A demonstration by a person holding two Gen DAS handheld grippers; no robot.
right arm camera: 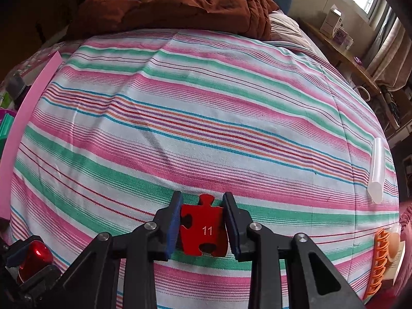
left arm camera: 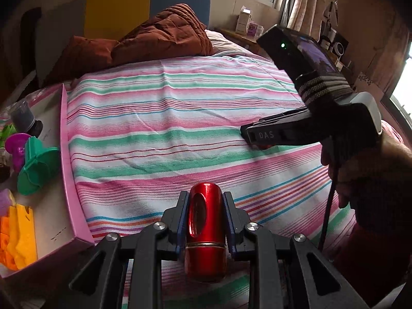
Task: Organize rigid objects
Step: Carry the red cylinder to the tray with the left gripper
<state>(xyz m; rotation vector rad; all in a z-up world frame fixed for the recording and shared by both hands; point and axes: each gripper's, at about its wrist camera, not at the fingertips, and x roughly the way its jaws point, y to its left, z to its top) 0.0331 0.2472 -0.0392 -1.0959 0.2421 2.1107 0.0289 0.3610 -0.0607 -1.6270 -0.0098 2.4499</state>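
Fingers: L gripper [left arm camera: 205, 215] clamps red cylinder [left arm camera: 205, 234], R gripper [right arm camera: 203, 221] clamps puzzle piece [right arm camera: 203, 229]; pink box [left arm camera: 67, 170] left.

**Both tools closed, both pointing down at the bed**

The left tool [left arm camera: 205, 221] points downward and its two pads press on the sides of a red metal cylinder [left arm camera: 205, 229]. The right tool [right arm camera: 203, 228] points down more steeply, and its pads are closed on a red puzzle piece [right arm camera: 204, 229]. In the left wrist view a hand [left arm camera: 370, 177] grips the handle of the right tool near the bed's right edge.
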